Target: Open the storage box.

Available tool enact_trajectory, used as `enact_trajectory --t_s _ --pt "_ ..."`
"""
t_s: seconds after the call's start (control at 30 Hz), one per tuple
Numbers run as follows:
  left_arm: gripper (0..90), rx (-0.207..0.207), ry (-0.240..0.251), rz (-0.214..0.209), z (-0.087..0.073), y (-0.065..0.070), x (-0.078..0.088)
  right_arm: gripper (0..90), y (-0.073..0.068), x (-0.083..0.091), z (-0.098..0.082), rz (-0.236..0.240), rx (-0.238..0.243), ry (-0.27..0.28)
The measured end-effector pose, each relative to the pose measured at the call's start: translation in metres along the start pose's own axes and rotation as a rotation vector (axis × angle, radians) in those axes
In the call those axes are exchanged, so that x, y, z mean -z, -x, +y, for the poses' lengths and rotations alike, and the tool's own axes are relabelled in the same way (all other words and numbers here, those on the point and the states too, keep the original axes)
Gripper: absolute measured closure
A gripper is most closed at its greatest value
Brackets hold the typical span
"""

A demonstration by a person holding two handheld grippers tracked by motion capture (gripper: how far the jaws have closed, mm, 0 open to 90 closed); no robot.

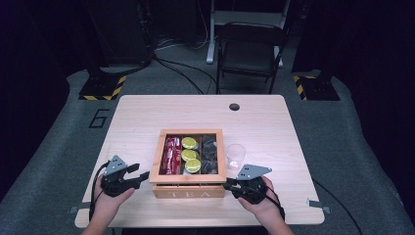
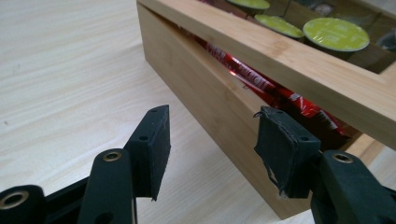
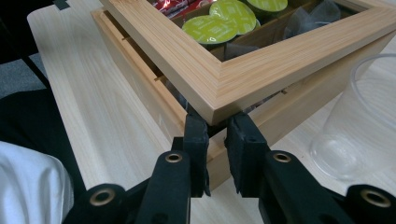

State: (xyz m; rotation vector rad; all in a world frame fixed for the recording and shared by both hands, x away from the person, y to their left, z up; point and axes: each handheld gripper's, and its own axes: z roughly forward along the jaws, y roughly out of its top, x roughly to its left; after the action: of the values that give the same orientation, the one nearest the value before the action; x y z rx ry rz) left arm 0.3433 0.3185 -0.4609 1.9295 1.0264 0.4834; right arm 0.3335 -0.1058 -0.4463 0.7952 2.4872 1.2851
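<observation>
On the near half of the pale wooden counter (image 1: 147,112) a light bamboo tea box with a framed lid (image 1: 188,186) is standing, with the word TEA on its front wall. Its lid is sitting slightly raised, so a gap is showing under the frame in both gripper views. Through the lid, red foil packets (image 1: 170,155) are lying in the left compartment, three green-topped round capsules (image 1: 189,154) are sitting in the middle one, and dark wrapped items (image 1: 210,155) are filling the right one.

The left tool (image 1: 142,176) is hovering just beside the left wall of the box, near its front corner. Its jaws are standing wide apart and are holding nothing; in the left gripper view the box wall and the red packets under the lid are lying just ahead of the right jaw.

The right tool (image 3: 215,140) is sitting at the front right corner of the box. Its jaws are narrow, with a small gap between them, and the lid corner is hanging right above their tips; I cannot tell if they are pinching anything.

A clear plastic cup (image 1: 236,155) is standing upright just beside the right wall of the box, close behind the right tool. Beyond the counter a dark folding chair (image 1: 249,51) is standing on the grey floor, and a small round hole (image 1: 234,106) is showing near the counter's far edge.
</observation>
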Motion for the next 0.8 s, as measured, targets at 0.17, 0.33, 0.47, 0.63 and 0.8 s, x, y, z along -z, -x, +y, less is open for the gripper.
enact_trajectory --t_s 0.17,0.33,0.47,0.63,0.8 --pt "44.7 -0.010 0.002 -0.028 0.001 0.004 0.005 76.3 0.000 0.001 0.004 -0.007 -0.010 0.015" --pt "46.9 -0.056 0.003 -0.046 0.003 0.013 0.006 76.0 0.001 0.001 0.007 -0.011 -0.020 0.031" --pt "47.3 -0.084 -0.010 -0.060 0.004 0.020 0.007 76.0 0.002 0.002 0.010 -0.014 -0.022 0.047" --pt "46.3 -0.135 0.012 -0.059 0.007 0.031 0.010 76.0 0.004 0.003 0.013 -0.011 -0.031 0.069" --pt "45.8 -0.145 0.024 -0.077 0.010 0.038 0.010 76.0 0.004 0.002 0.013 -0.014 -0.030 0.071"
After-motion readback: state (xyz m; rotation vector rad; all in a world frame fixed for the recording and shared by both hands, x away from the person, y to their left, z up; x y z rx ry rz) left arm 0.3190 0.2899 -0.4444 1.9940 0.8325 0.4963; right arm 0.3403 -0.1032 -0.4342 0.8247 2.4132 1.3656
